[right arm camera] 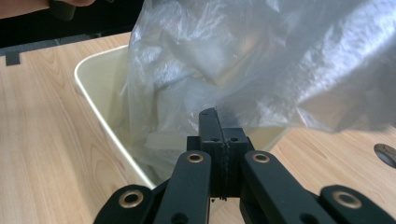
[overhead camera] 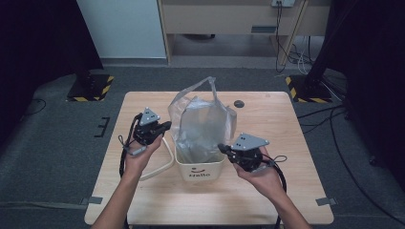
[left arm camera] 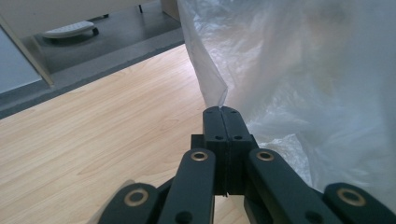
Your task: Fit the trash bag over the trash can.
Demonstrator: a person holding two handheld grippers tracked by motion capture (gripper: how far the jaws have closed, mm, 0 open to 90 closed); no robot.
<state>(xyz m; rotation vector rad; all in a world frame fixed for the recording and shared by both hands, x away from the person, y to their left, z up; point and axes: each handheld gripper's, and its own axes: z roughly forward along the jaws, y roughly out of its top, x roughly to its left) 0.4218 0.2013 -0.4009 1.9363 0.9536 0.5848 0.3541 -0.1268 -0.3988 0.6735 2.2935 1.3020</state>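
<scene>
- At the lower centre of the high view, my right gripper (overhead camera: pixel 223 148) has its jaws closed on the edge of the plastic bag (overhead camera: pixel 200 121).
- Left of centre, my left gripper (overhead camera: pixel 167 125) is likewise clamped on the bag's edge.
- Between them, the bag sits in a cream bin (overhead camera: pixel 200 171) on the wooden table (overhead camera: pixel 277 119).

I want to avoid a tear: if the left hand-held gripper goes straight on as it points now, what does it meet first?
Most likely the clear plastic bag. The shut left hand-held gripper points at the bag's near edge, which seems to touch its tips already, though depth is unclear.
</scene>
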